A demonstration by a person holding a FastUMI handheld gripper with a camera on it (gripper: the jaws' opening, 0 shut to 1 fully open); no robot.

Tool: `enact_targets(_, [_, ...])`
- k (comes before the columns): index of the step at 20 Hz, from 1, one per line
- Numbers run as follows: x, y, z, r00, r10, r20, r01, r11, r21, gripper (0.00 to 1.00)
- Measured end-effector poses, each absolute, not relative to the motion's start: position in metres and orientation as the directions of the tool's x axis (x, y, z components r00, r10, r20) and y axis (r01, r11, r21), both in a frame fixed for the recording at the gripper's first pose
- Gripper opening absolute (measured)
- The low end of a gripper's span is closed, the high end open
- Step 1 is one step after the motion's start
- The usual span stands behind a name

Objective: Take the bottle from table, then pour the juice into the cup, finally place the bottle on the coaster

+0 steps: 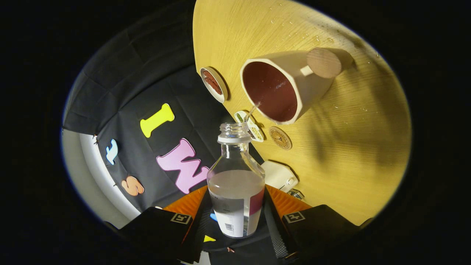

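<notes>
The wooden worktop [331, 154] spreads beyond the fingers, its pale grain speckled with small droplets on its far part, and because the view is tipped it appears as a steep slope. On it stands the cup [285, 86], a cream, faceted vessel with a dark reddish inside and a round wooden knob on its side, its mouth turned toward the bottle. The bottle [236, 180] is a clear glass one with its cap off, part full of a pale liquid and wrapped low down in a label; it sits between the fingers [184, 204], which press on its two sides and pinch it, so the gripper [235, 209] is clamped on it. A thin stream of juice [253, 110] runs from the bottle's mouth across to the cup's rim. Near the cup, toward the worktop's edge, lies a small round dish [213, 84] with a white rim and a reddish centre. Just beside the bottle's neck a round wooden coaster [280, 138] rests on the worktop, well apart from the dish.
</notes>
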State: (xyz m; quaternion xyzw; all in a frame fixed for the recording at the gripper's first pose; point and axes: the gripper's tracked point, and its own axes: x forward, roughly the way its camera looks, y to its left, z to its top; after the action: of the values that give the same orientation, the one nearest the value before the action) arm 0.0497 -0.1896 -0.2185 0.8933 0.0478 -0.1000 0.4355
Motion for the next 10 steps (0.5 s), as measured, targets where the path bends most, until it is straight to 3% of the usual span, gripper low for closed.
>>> enact_targets(10, [0.047, -0.207, -0.205, 0.976, -0.098, -0.192, 0.065, -0.716, 0.695, 0.75])
